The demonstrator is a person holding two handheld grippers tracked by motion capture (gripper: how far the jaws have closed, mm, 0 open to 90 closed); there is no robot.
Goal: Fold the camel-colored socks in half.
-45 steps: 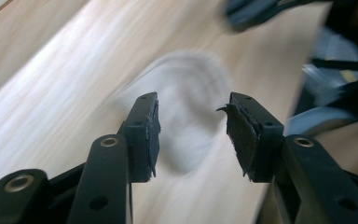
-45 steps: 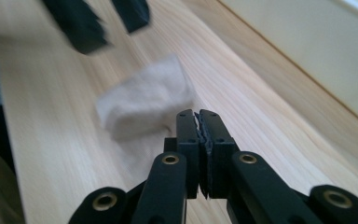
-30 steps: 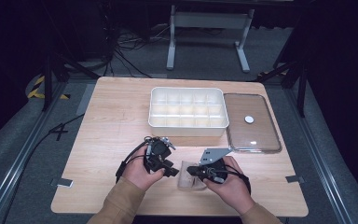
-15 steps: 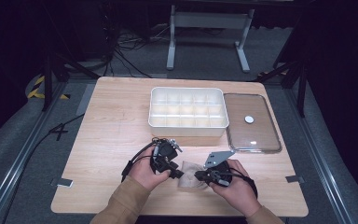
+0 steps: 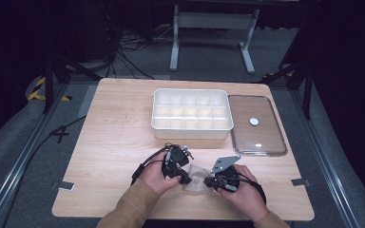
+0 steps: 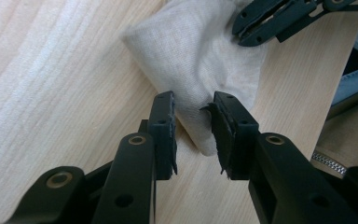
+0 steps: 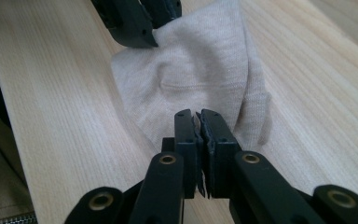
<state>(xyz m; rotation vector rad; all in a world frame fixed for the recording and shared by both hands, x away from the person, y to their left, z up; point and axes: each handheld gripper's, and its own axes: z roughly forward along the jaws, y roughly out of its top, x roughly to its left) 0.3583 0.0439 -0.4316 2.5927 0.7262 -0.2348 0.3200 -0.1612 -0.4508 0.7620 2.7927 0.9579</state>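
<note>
A small beige cloth (image 5: 197,176) lay near the divided tray (image 5: 191,114) — pinched by the closed right gripper (image 7: 201,122), apparently for steadying, while the left gripper (image 6: 193,109) was held parted astride its opposite corner.

Lab-like recording space: dark surrounds, floor cables (image 5: 123,52), metal stand (image 5: 212,33)

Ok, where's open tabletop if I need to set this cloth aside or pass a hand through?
Bare wood runs along the table left of the compartment tray, and between the tray's front wall and the hands. It is crowded at the near edge, where the left gripper and right gripper meet over the cloth, and where the clear lid lies.
</note>
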